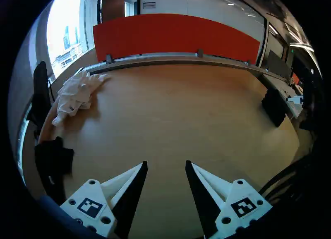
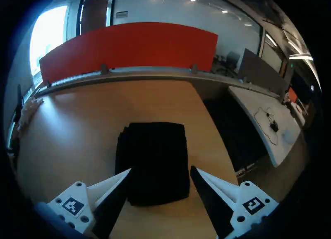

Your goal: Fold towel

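Before our right claw [image 2: 160, 179], the folded towel [image 2: 155, 156] lies on the desk [image 2: 74, 123], its near edge seen between the claw's fingers. Ahead and far left of our left claw [image 1: 165, 173], a crumpled cloth [image 1: 76, 94] sits near the desk's back edge, before the partition [image 1: 178, 36]. Another cloth [image 1: 53, 156] lies nearer, left.

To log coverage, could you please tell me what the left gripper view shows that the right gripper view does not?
Left: a crumpled black cloth at the far left, beyond the open left gripper. Right: a folded rectangular black towel ahead of the open right gripper, plus a neighbouring white desk. Both: the red divider panel and light wooden tabletop.
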A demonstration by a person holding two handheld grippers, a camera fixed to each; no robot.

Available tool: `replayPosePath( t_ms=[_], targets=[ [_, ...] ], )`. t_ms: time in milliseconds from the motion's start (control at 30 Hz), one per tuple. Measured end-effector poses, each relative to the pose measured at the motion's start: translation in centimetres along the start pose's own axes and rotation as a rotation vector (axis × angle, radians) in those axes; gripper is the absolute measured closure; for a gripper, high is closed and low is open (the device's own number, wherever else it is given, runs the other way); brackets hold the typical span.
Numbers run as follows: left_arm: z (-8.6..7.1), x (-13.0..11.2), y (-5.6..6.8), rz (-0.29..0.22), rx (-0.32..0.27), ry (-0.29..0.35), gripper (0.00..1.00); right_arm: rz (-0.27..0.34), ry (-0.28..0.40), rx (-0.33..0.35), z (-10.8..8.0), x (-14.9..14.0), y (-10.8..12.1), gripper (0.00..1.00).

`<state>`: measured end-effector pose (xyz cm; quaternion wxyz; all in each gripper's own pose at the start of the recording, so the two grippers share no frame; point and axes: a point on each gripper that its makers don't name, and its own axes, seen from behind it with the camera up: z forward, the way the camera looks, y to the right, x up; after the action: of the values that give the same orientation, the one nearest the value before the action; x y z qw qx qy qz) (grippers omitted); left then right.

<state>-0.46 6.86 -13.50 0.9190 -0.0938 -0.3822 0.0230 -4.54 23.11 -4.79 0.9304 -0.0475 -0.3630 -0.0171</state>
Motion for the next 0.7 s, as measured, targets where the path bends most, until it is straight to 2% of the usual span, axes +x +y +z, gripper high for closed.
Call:
replayPosePath(
  t_ms=[267,700],
  targets=[
    [-0.1,0.3,-0.1,-0.022,-0.004,0.009,0.33,0.028,0.133,-0.013,-0.7,2.8,-0.6,0.0],
    [-0.2,1.0,-0.3,-0.036,0.003,0.034,0.33,0.039,0.376,-0.071,-3.5,7.2,-0.9,0.0]
  ],
)
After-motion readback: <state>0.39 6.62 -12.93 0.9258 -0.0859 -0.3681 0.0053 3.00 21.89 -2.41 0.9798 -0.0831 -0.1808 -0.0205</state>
